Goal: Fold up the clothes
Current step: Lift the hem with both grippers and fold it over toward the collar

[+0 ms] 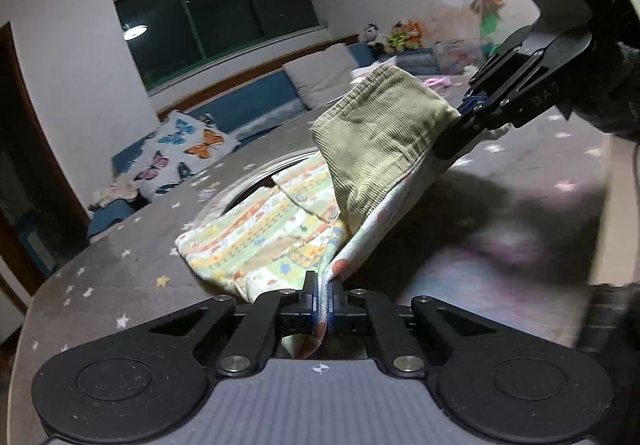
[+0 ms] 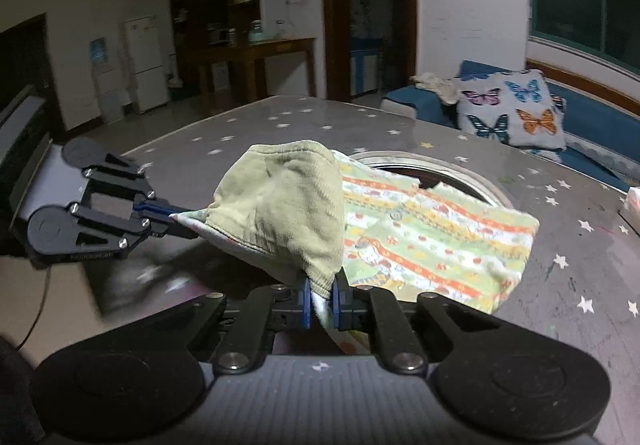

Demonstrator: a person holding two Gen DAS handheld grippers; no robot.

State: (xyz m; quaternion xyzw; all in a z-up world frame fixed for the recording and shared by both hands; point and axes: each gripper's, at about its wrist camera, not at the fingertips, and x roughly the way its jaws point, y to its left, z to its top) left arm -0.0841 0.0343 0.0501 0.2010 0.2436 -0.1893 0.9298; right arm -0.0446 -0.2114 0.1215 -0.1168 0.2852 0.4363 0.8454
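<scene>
Both pairs of jaws are clamped on cloth. The left gripper (image 1: 325,295) pinches one near corner of a small garment (image 1: 288,233), its blue pads pressed tight on the printed lining. The right gripper (image 2: 320,299) grips the other near corner, where the olive corduroy outer side shows.

The garment, the landmark here, is a child's piece with olive corduroy on one face and a striped, patterned lining on the other. The edge held between the two grippers is raised and stretched taut; the corduroy part is already turned over onto the lining. The far part lies flat on the grey, star-printed tabletop (image 2: 560,253). Its long axis runs away from both jaws, so the coming fold likely means carrying the held edge forward over the resting part. Neither hand looks clearly nearer; they share the edge.

The left wrist view shows a window and soft toys beyond the garment. The right wrist view alone shows a round opening (image 2: 424,165) in the tabletop under the garment's far edge, and a butterfly cushion (image 2: 516,113) beyond.
</scene>
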